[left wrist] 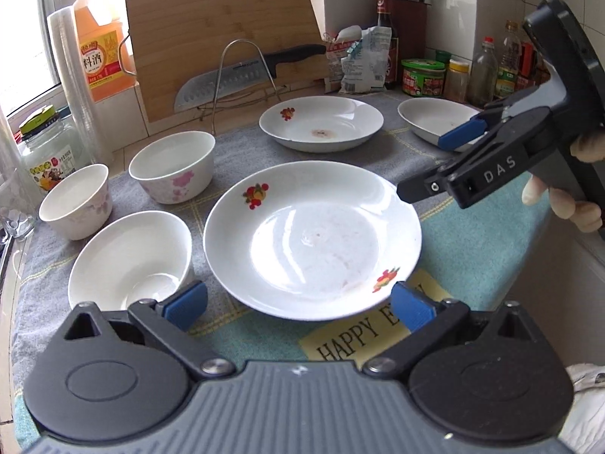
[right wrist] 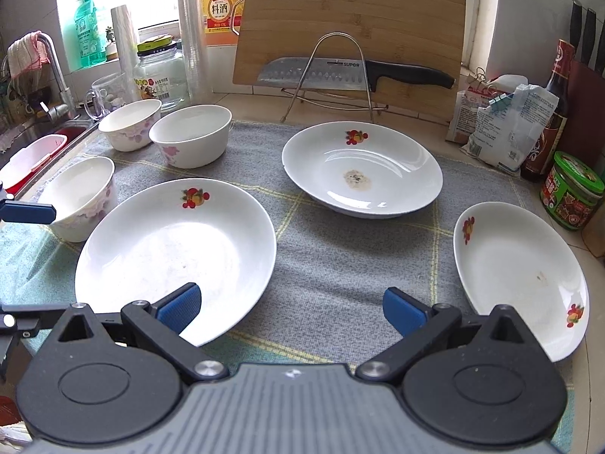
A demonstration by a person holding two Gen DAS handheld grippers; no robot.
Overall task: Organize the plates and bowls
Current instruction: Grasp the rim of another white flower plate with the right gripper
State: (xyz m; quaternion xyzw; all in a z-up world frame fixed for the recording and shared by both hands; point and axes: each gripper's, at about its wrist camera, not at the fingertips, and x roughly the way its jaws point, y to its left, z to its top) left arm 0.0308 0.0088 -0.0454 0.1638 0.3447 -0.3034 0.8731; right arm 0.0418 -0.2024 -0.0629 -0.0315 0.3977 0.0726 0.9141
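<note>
Three white plates with fruit prints lie on a grey cloth: a near plate point(left wrist: 312, 240) point(right wrist: 176, 257), a far stained plate point(left wrist: 321, 123) point(right wrist: 362, 168) and a right plate point(left wrist: 435, 117) point(right wrist: 520, 283). Three white bowls stand at the left: near point(left wrist: 130, 261) point(right wrist: 81, 196), middle point(left wrist: 172, 166) point(right wrist: 191, 134) and far point(left wrist: 75, 200) point(right wrist: 130, 123). My left gripper point(left wrist: 298, 304) is open and empty, its jaws at the near plate's front edge. My right gripper point(right wrist: 291, 308) is open and empty above the cloth between the near and right plates; in the left wrist view it point(left wrist: 446, 159) hovers by the right plate.
A bamboo cutting board point(right wrist: 349, 30) leans at the back behind a wire rack point(right wrist: 334, 72) that holds a knife point(right wrist: 355, 72). Bottles, jars and bags point(right wrist: 506, 125) crowd the right. A glass jar point(left wrist: 51, 151), a plastic roll and a sink point(right wrist: 38, 147) are at the left.
</note>
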